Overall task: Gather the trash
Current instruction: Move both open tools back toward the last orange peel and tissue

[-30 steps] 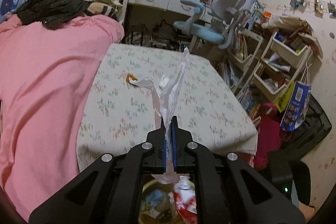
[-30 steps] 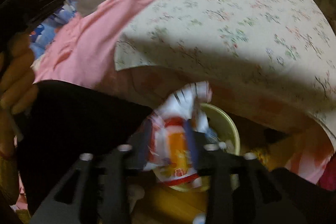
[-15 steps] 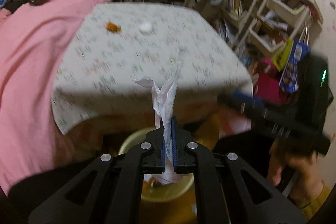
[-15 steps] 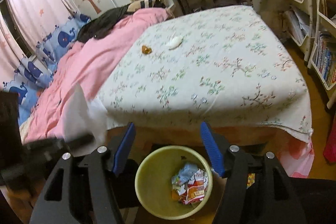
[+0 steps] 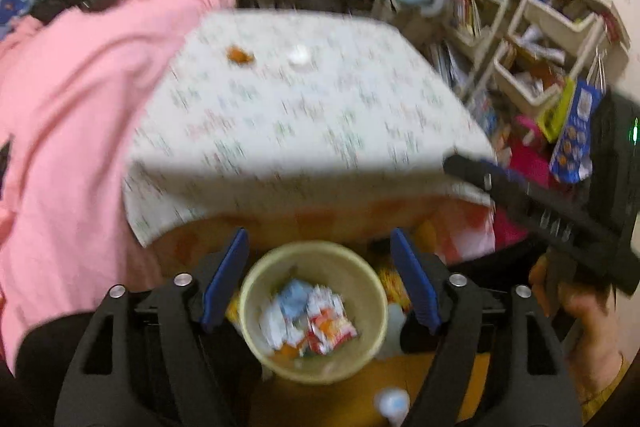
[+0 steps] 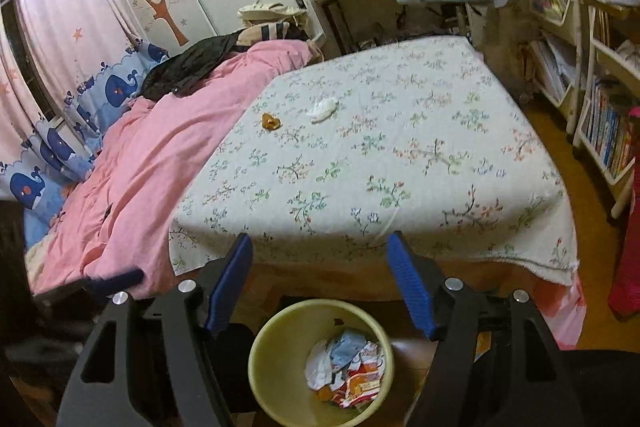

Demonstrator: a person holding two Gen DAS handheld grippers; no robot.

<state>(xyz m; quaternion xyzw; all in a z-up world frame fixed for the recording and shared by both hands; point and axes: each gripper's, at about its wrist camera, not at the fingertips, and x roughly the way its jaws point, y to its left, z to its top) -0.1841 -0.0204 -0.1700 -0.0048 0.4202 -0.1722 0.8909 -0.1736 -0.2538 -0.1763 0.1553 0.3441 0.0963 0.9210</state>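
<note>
Crumpled wrappers [image 6: 346, 373], white, blue and red-orange, are lying in the yellow bin [image 6: 276, 383] on the floor at the bed's [image 6: 400, 163] foot. On the floral sheet a white tissue [image 6: 323, 108] and an orange scrap [image 6: 271, 121] are sitting near each other. Above the bin, the left gripper [image 5: 320, 279] has just been opening and the right gripper [image 6: 320, 283] is gaping too, both empty.

The left claw [image 5: 318, 283], its jaws having just sprung apart, hangs empty over the yellow bin [image 5: 256, 331] of wrappers [image 5: 310, 323] beside the bed [image 5: 304, 115].
</note>
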